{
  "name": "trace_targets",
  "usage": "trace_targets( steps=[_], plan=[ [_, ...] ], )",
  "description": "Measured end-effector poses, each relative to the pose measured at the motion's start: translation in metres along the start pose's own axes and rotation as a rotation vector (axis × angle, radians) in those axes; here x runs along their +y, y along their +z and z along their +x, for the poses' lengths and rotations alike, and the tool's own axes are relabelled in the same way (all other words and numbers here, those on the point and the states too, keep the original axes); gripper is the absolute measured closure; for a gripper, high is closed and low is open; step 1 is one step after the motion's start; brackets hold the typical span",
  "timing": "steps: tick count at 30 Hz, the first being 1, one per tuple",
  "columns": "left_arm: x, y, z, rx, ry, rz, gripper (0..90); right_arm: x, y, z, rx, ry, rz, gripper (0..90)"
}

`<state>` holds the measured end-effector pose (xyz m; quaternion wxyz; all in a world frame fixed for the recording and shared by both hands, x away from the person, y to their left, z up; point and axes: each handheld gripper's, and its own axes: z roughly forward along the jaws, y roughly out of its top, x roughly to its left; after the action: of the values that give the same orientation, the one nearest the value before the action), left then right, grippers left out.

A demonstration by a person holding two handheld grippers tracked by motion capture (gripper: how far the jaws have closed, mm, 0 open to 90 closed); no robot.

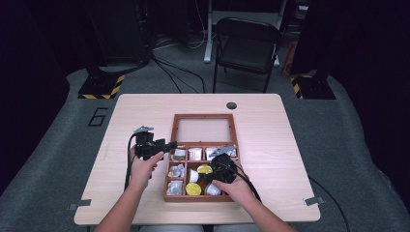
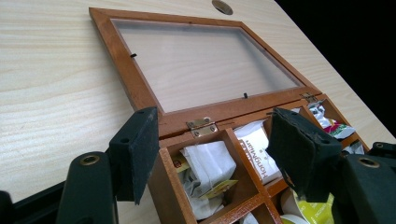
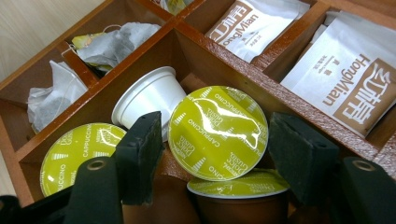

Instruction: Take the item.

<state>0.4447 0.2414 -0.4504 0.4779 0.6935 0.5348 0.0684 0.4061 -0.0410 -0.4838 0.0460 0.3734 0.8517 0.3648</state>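
I've got the box (image 1: 168, 159) sitting mid-tabletop (image 1: 270, 145), lid (image 1: 203, 129) flung flat open toward twelve o'clock. My right tool (image 1: 207, 178) is down in the capsule compartment at the box's five o'clock corner. From the right gripper view, the jaws stand partly open on either side of a green-lidded capsule (image 3: 217, 133) that leans on edge; there is a gap on both sides, so I judge it not gripped yet. A white capsule (image 3: 149, 100) lies tipped at its ten o'clock, another green lid (image 3: 77, 151) at eight, and a brown capsule (image 3: 238, 198) sits below it at six.

My left tool (image 1: 170, 144) hovers at the box's nine o'clock edge, near the far-left corner. In the left gripper view its jaws are half open, straddling the box wall, holding nothing; whether a pad touches the wood I can't tell. I read it as steadying the box.

Progress, as I judge it: lid is open, reach is made, jaws are lined up. Left to do: close on the capsule and lift it out.

The high view gives me the layout and both hands, but the capsules are just yellow dots there. The right gripper view shows me the lid print and the sachets (image 3: 355, 79) at two o'clock. The left gripper view shows me the brass hinge (image 2: 201, 126) and the teabags (image 2: 208, 170) in the near cell.
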Motion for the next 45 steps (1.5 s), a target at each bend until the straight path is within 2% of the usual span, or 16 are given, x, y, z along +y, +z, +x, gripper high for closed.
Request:
trace_targets(
  steps=[6,9,23,27,33,45],
  plan=[
    [0.0,0.0,0.0,0.001,0.002,-0.004,33.5,0.002,0.003,0.0,0.008,0.018,0.036,35.1],
    [0.0,0.0,0.0,0.001,0.002,-0.004,33.5,0.003,0.005,0.0,-0.001,-0.004,0.035,35.1],
    [0.001,-0.001,0.001,-0.001,-0.001,-0.011,33.6,0.005,0.011,0.005,-0.029,-0.042,0.075,35.1],
    [0.0,-0.002,0.001,-0.001,-0.002,-0.009,33.5,0.006,0.011,0.003,-0.016,-0.02,0.085,36.2],
    [0.001,-0.002,0.001,-0.002,-0.003,-0.01,33.5,0.006,0.011,0.003,-0.02,-0.019,0.084,37.0],
    [0.001,-0.003,0.002,0.001,-0.001,-0.013,33.5,0.006,0.01,0.006,-0.041,-0.059,0.074,37.3]
  ],
)
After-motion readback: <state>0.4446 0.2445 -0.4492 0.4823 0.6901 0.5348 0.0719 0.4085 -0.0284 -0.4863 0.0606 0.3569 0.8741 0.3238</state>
